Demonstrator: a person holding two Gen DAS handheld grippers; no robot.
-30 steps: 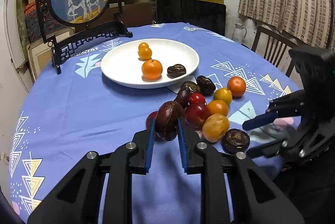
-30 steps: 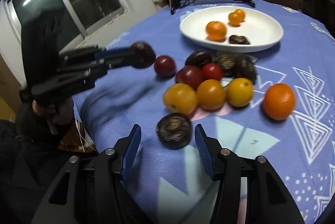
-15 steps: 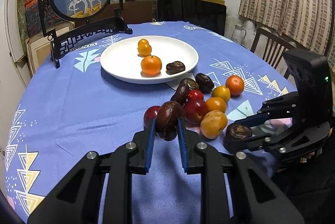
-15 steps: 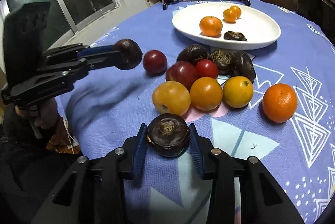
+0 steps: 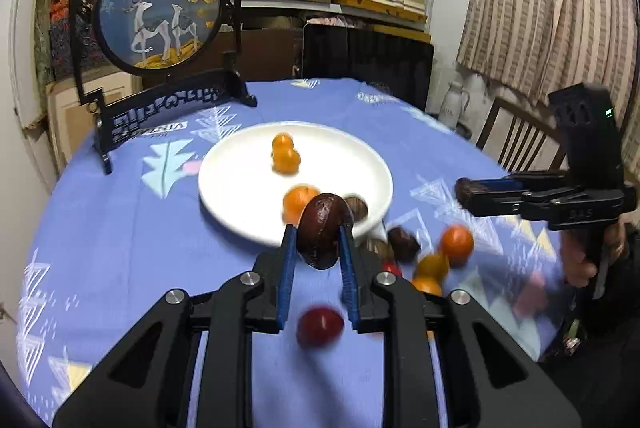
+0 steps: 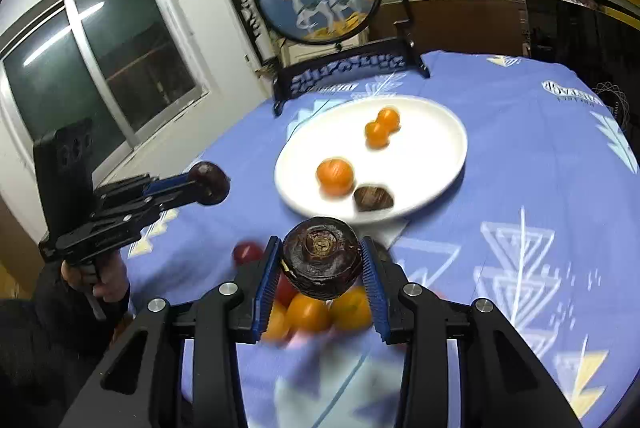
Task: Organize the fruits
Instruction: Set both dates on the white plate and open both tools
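Note:
My left gripper point(image 5: 318, 244) is shut on a dark brown chestnut-like fruit point(image 5: 325, 230) and holds it in the air in front of the white plate point(image 5: 240, 196). My right gripper point(image 6: 322, 266) is shut on a second dark brown fruit point(image 6: 322, 260), lifted above the pile of loose fruits point(image 6: 316, 312). The plate point(image 6: 436, 156) holds three small oranges and one dark fruit point(image 6: 373, 198). In the left wrist view the right gripper point(image 5: 466, 192) shows at the right; in the right wrist view the left gripper point(image 6: 208, 184) shows at the left.
A round blue tablecloth point(image 5: 120, 236) covers the table. A framed round deer screen point(image 5: 160, 12) on a black stand sits behind the plate. Red, orange and dark fruits point(image 5: 428, 260) lie right of the plate. A red plum point(image 5: 320, 326) lies below my left gripper. A chair point(image 5: 516, 140) stands at the far right.
Both grippers have risen off the table with their fruits and moved toward the plate. The right gripper closed on its dark fruit and lifted it from the cloth.

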